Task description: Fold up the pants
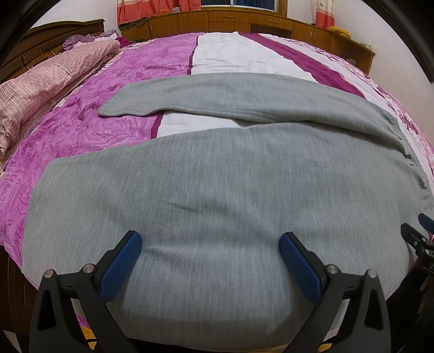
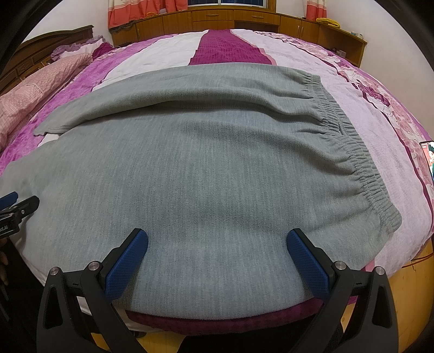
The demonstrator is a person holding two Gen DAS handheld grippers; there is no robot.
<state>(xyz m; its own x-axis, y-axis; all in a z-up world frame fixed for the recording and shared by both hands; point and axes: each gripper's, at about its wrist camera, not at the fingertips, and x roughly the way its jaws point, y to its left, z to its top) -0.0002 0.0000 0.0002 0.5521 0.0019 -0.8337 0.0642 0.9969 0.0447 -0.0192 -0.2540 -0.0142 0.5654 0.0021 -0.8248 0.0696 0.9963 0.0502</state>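
Grey fleece pants [image 1: 217, 176] lie spread flat on the bed, legs pointing left, elastic waistband [image 2: 360, 168] at the right. The far leg [image 1: 190, 95] lies apart from the near leg, with bedspread showing between them. My left gripper [image 1: 210, 244] is open and empty, hovering over the near leg by the bed's front edge. My right gripper [image 2: 217, 241] is open and empty over the seat area of the pants [image 2: 206, 176] near the front edge. The right gripper shows at the right edge of the left wrist view [image 1: 417, 233]; the left gripper shows at the left edge of the right wrist view [image 2: 16, 206].
The bed has a purple, magenta and white floral bedspread [image 1: 108, 70]. A pink quilt and pillows [image 1: 40, 78] lie at the left by the wooden headboard [image 1: 32, 43]. Wooden cabinets [image 1: 230, 19] line the far wall. A phone [image 2: 430, 154] lies at the bed's right edge.
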